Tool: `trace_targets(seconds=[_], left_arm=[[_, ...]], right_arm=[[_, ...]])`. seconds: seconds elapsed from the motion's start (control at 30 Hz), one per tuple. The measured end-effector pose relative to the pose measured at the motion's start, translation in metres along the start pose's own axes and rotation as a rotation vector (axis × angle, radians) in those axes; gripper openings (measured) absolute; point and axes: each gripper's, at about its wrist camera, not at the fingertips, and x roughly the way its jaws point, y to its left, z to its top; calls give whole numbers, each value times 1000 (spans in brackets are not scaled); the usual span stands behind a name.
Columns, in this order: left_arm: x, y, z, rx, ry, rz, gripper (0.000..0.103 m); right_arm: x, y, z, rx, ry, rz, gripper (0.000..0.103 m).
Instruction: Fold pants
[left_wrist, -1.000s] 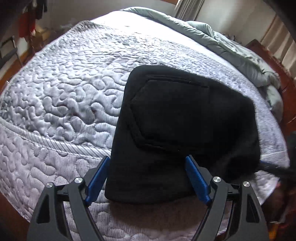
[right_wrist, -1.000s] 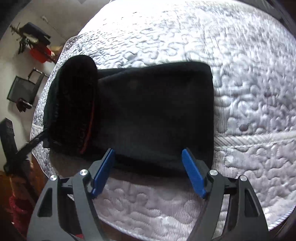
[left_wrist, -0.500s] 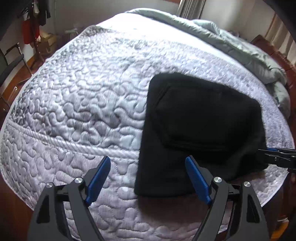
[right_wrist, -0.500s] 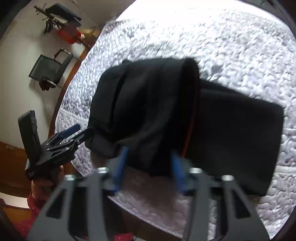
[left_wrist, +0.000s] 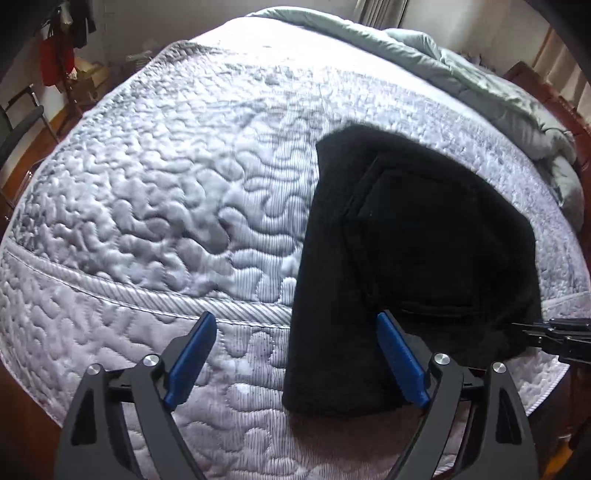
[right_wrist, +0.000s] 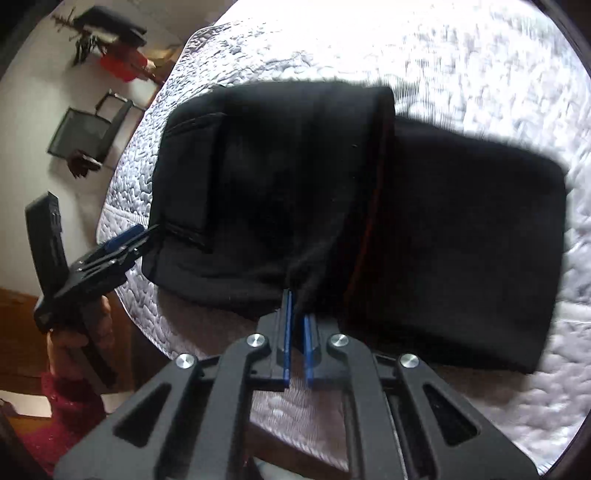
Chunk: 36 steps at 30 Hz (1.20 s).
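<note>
Apparently right gripper (right_wrist: 295, 321) pinching black pants (right_wrist: 461, 240)

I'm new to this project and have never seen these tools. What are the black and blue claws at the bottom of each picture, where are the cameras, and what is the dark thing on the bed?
Those claws are hand-held two-finger grippers; a person holds one in each hand. Each carries a wide-angle camera looking out along its blue fingers.

In the left camera's picture, the left gripper is open and holds nothing.

In the right camera's picture, the right gripper is shut on an edge of the black pants, which lie partly folded on the quilted bedspread. A grey duvet is bunched at the far side.
</note>
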Motion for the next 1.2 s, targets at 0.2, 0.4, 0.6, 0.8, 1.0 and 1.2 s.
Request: trace_targets(seconds=[0.2,0.4,0.6,0.8,1.0,1.2], left_arm=[[-13,9,0,-43,-20,-12,89],[-25,12,-2,-54,-20,-56,89],[-34,17,-9,-72,-18,-69,90],[-29,12,-14,-79,13,-66,90],[-30,4,-7,-81,8,-73,90],[-34,-15,4,-47,-12,-87,90]], right_arm=[[-38,-2,-2,-21,-97,32,66],[-32,-31,12,56,-86,109,77],[7,-48,27,129,-21,251,73],[3,-28,36,48,-36,287,22],[-49,-12,31,-39,-118,280,19],[-101,-31,17,-21,-188,269,18]])
